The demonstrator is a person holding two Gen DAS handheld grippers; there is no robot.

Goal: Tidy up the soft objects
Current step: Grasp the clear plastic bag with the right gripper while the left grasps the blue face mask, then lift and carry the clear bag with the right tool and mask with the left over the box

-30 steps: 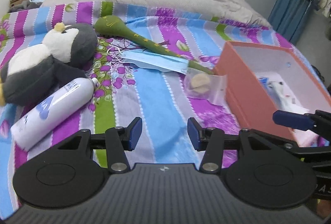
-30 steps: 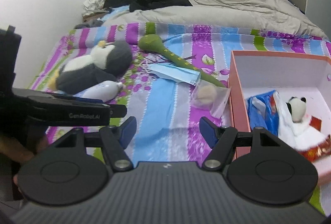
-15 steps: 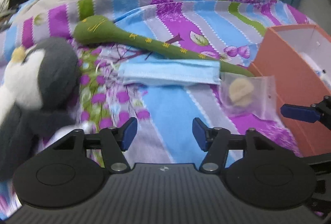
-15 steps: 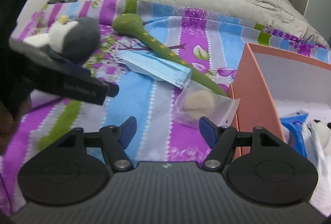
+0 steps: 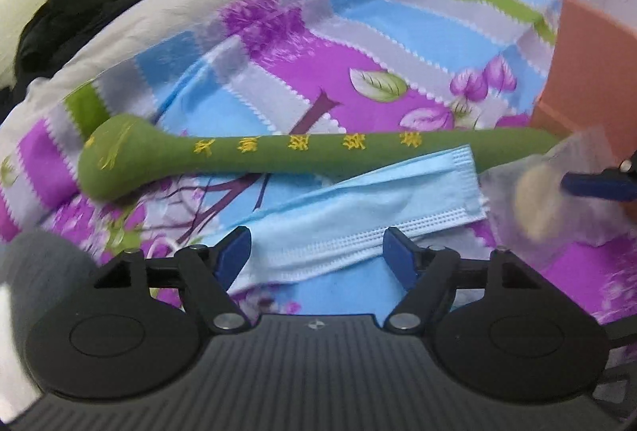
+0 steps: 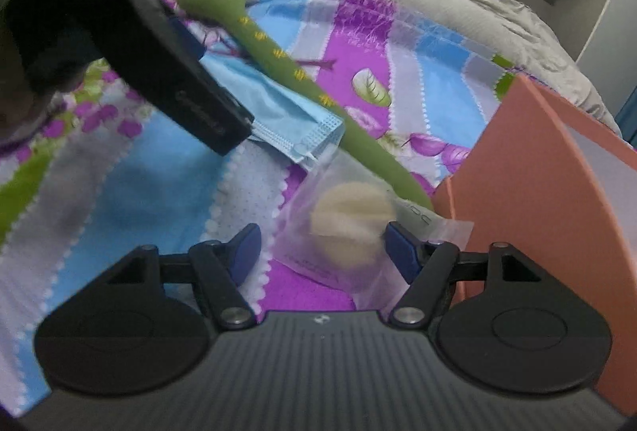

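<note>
A long green plush [image 5: 318, 148] with yellow marks lies across the striped bedsheet [image 5: 318, 72]. A blue face mask [image 5: 358, 208] rests against it. My left gripper [image 5: 316, 251] hovers low over the mask, jaws opening, with the mask's near edge between the fingertips and no pad pressing on it. In the right wrist view my right gripper [image 6: 323, 247] stands open around a clear bag holding a beige round pad [image 6: 350, 228], not squeezing it. The green plush [image 6: 294, 72] and the mask [image 6: 286, 120] lie beyond it. The bag [image 5: 537, 200] is blurred at the left view's right edge.
An orange open box [image 6: 537, 172] stands right beside the bag, also seen as the box [image 5: 589, 52]. The left tool's black housing [image 6: 179, 80] crosses the right view's upper left. A grey penguin plush [image 5: 36, 263] sits lower left. A grey duvet [image 5: 199, 4] and black clothes [image 5: 71, 16] lie behind.
Both grippers came down closer to the bed. The left swung from the penguin and bottle over to the mask and its jaws widened. The right closed in on the bagged pad.
</note>
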